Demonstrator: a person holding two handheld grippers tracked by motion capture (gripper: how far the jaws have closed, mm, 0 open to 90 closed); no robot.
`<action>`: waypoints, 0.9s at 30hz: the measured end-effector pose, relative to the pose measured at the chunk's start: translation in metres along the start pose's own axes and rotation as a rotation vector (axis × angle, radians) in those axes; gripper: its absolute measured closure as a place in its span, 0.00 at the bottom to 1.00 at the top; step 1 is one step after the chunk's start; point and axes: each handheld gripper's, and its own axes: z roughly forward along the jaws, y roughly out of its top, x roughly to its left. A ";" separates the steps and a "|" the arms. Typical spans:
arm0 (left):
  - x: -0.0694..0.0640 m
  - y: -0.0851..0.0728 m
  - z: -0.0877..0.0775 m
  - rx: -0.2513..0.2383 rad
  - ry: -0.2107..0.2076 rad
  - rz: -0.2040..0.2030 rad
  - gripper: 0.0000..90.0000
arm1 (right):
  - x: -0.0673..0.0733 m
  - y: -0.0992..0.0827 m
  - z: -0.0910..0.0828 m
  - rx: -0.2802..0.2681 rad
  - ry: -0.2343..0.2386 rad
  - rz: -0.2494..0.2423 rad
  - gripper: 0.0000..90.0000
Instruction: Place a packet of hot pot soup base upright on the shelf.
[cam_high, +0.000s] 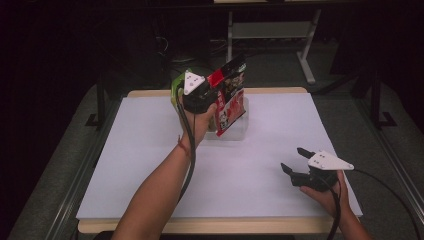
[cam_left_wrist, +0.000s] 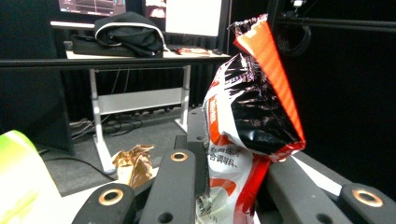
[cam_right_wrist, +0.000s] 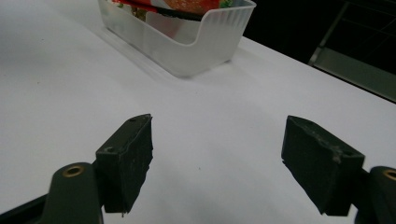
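Note:
My left gripper (cam_high: 211, 98) is held up over the far middle of the white table (cam_high: 150, 150), shut on a red, black and white snack bag (cam_high: 229, 95). The bag hangs tilted above a clear plastic bin (cam_high: 239, 129). In the left gripper view the bag (cam_left_wrist: 247, 121) stands pinched between the two black jaws of that gripper (cam_left_wrist: 233, 189). My right gripper (cam_high: 292, 160) rests low near the table's front right, open with nothing between its jaws. In the right gripper view that gripper (cam_right_wrist: 217, 158) faces bare table, with the bin (cam_right_wrist: 187, 51) beyond and a packet inside it.
A lime-green object (cam_high: 176, 83) sits behind my left hand, also seen as the green thing (cam_left_wrist: 16, 179) in the left gripper view. A crumpled brown wrapper (cam_left_wrist: 135, 161) lies nearby. Beyond the table stands a white-legged desk (cam_high: 270, 30) in a dark room.

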 end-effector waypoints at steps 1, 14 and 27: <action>-0.001 -0.001 0.003 -0.001 0.006 0.006 0.89 | 0.000 0.000 0.000 -0.001 0.000 0.001 0.27; -0.008 -0.013 0.034 0.009 0.049 0.029 0.89 | 0.001 0.000 0.000 0.005 0.016 -0.004 0.27; -0.016 -0.031 0.034 0.001 0.007 0.053 0.87 | 0.001 0.000 0.001 0.005 0.019 -0.005 0.27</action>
